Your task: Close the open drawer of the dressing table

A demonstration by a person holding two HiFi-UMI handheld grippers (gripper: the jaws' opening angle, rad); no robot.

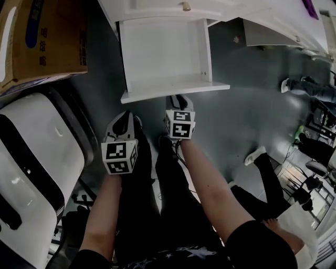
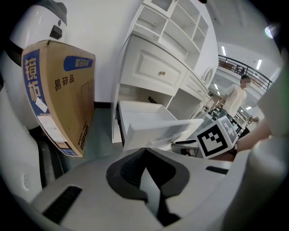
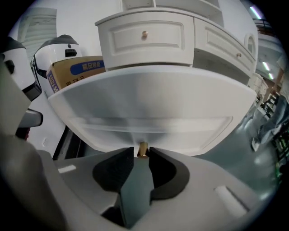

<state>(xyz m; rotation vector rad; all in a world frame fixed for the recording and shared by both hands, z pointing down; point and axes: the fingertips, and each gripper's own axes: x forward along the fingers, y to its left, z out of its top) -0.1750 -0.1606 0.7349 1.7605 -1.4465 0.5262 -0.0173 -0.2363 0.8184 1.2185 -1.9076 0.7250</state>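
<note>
The dressing table's white drawer (image 1: 163,52) stands pulled far out, and nothing shows inside it. Its front panel (image 3: 153,108) fills the right gripper view, with a small brass knob (image 3: 142,150) low at its middle. My right gripper (image 1: 178,100) is at that front panel, and its two dark tips close on the knob from both sides. My left gripper (image 1: 126,118) hangs lower and to the left, short of the drawer (image 2: 153,122), with its pads (image 2: 135,164) together and nothing between them. The right gripper's marker cube (image 2: 216,137) shows beside the drawer front.
A cardboard box (image 1: 42,37) leans left of the dressing table (image 1: 168,8). A white machine body (image 1: 37,157) stands close on the left. My own legs (image 1: 168,210) are below the drawer. Another person's leg (image 1: 270,181) is on the floor at right.
</note>
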